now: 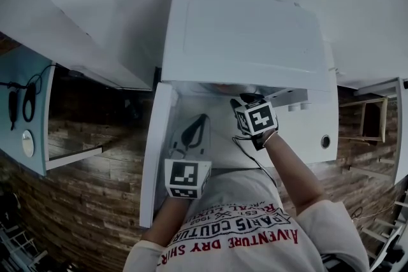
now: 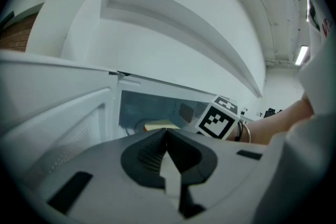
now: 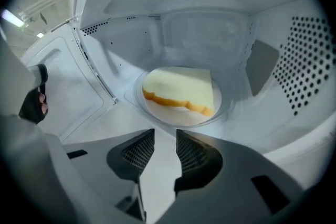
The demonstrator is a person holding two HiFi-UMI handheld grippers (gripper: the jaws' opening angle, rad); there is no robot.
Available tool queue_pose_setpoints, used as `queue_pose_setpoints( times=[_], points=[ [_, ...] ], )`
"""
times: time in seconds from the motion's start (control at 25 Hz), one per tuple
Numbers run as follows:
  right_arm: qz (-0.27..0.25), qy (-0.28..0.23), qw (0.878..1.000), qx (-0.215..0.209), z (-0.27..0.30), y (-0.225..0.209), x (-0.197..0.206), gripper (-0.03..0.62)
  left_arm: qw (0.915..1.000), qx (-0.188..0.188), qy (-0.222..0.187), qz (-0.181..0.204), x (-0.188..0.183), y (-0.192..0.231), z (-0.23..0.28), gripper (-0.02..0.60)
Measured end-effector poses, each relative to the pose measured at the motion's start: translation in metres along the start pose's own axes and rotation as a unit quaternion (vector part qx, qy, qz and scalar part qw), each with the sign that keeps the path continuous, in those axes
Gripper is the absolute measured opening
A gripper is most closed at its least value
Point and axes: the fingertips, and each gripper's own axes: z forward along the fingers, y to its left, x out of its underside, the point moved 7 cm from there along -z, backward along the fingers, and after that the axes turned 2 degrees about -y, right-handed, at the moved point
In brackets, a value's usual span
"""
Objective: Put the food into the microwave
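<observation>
The white microwave [image 1: 245, 35] stands with its door [image 1: 156, 156] swung open to the left. Inside, a pale yellow slice of food with an orange crust [image 3: 181, 89] lies on the glass turntable [image 3: 157, 113]. My right gripper [image 3: 165, 136] is at the cavity mouth, just short of the turntable, open with nothing between its fingers. In the head view the right gripper [image 1: 248, 102] points into the opening. My left gripper [image 2: 167, 134] is shut and empty, held in front of the open door [image 2: 58, 123]. From there the food [image 2: 160, 125] and the right gripper's marker cube [image 2: 218, 119] show.
The control panel with a round knob [image 1: 326, 141] is right of the cavity. A cable [image 1: 245, 150] trails from the right gripper. A blue cabinet [image 1: 25, 111] stands at the left, a wooden frame [image 1: 373, 118] at the right.
</observation>
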Motion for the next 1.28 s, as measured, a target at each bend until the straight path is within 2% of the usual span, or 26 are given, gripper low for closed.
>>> queue_pose_setpoints(
  times=[0.2, 0.32, 0.44, 0.6, 0.84, 1.08, 1.28],
  points=[
    [0.050, -0.064, 0.996, 0.045, -0.027, -0.001, 0.002, 0.038, 1.0000, 0.000, -0.001, 0.000, -0.001, -0.003, 0.000, 0.008],
    [0.061, -0.113, 0.990, 0.051, -0.047, 0.006, 0.002, 0.014, 1.0000, 0.001, -0.001, 0.000, -0.003, -0.006, 0.002, 0.008],
    [0.031, -0.180, 0.981, 0.062, -0.074, 0.016, -0.001, 0.012, 1.0000, -0.001, -0.006, 0.003, -0.007, -0.011, 0.002, 0.008],
    [-0.023, -0.265, 0.961, 0.073, -0.116, 0.026, -0.005, 0.012, 0.9998, -0.007, -0.017, 0.004, -0.016, -0.020, 0.001, 0.008],
    [-0.031, -0.352, 0.933, 0.063, -0.177, 0.032, -0.005, 0.012, 0.9991, -0.010, -0.038, 0.013, -0.031, -0.047, -0.007, 0.008],
    [-0.042, -0.410, 0.909, 0.057, -0.230, 0.038, -0.004, 0.012, 0.9946, -0.014, -0.092, 0.045, -0.062, -0.076, -0.025, 0.008],
    [-0.034, -0.443, 0.895, 0.039, -0.257, 0.040, 0.002, 0.012, 0.9828, -0.020, -0.162, 0.087, -0.092, -0.096, -0.046, 0.008]
  ],
)
